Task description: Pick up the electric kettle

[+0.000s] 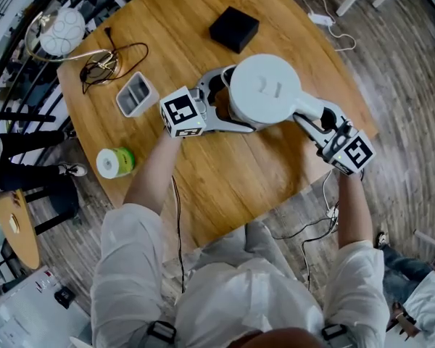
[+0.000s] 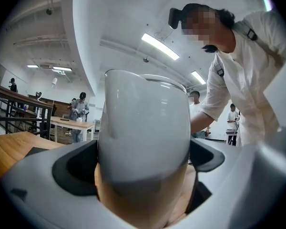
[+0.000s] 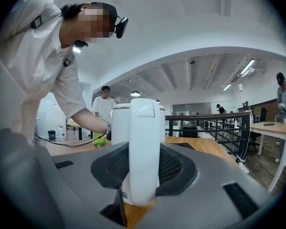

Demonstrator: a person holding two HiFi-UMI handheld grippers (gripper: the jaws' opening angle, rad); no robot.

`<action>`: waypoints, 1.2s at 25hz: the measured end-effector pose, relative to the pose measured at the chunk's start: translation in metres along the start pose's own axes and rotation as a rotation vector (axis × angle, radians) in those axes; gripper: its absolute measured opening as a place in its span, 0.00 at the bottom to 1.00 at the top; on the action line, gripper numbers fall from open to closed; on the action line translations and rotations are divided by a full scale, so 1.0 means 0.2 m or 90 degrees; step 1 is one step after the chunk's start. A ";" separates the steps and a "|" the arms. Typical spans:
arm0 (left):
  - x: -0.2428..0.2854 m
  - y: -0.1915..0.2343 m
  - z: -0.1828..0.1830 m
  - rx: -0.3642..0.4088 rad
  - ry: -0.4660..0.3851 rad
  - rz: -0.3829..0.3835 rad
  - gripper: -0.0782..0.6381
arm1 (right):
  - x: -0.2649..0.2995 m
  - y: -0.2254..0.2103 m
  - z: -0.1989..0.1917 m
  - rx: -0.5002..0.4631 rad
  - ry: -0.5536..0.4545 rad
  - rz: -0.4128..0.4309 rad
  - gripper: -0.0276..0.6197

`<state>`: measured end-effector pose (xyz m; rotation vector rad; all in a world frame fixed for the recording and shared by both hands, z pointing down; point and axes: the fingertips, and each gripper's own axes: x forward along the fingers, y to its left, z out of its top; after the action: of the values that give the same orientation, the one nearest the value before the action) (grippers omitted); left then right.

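Two grippers: one on each side of the electric kettle (image 1: 264, 89), both held level.
Left gripper (image 1: 223, 98): jaws clamped around the electric kettle's rounded white body, which fills the gap between the dark pads.
Right gripper (image 1: 320, 120): jaws closed on the handle (image 1: 308, 107), with a pad pressing each flat side.
Electric kettle: upright with its lid on, near the middle of the tabletop (image 1: 225, 172), towards the person's edge.
Tabletop: round, light wood with a plain grain.
On the wood: a black box (image 1: 234, 29) lies beyond the electric kettle. A grey two-slot tray (image 1: 136, 94) sits to its left, and a green-and-white tape roll (image 1: 114, 162) lies near the left edge. A black cable (image 1: 123, 53) is looped beside a white ball-shaped thing (image 1: 61, 31) at the far left.
Floor (image 1: 391, 64): grey-brown planks, with a white power strip (image 1: 320, 19) and its cord lying past the tabletop.
Room: white ceiling with strip lights (image 2: 159, 46), a black railing (image 3: 205, 123), and other tables with people at them.
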<state>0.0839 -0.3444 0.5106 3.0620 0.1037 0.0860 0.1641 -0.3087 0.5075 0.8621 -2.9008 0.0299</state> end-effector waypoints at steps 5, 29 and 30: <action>-0.01 0.00 -0.01 0.009 0.002 -0.003 0.92 | 0.00 0.00 0.00 -0.002 0.002 0.001 0.24; -0.04 0.00 0.05 0.005 -0.016 0.021 0.92 | 0.04 0.00 0.08 -0.006 -0.009 0.010 0.23; -0.04 0.00 0.07 0.007 -0.020 0.022 0.92 | 0.04 0.00 0.09 -0.006 -0.011 0.010 0.23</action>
<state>0.0772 -0.3458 0.4968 3.0757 0.0490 0.0400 0.1556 -0.3134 0.4899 0.8427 -2.9218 0.0095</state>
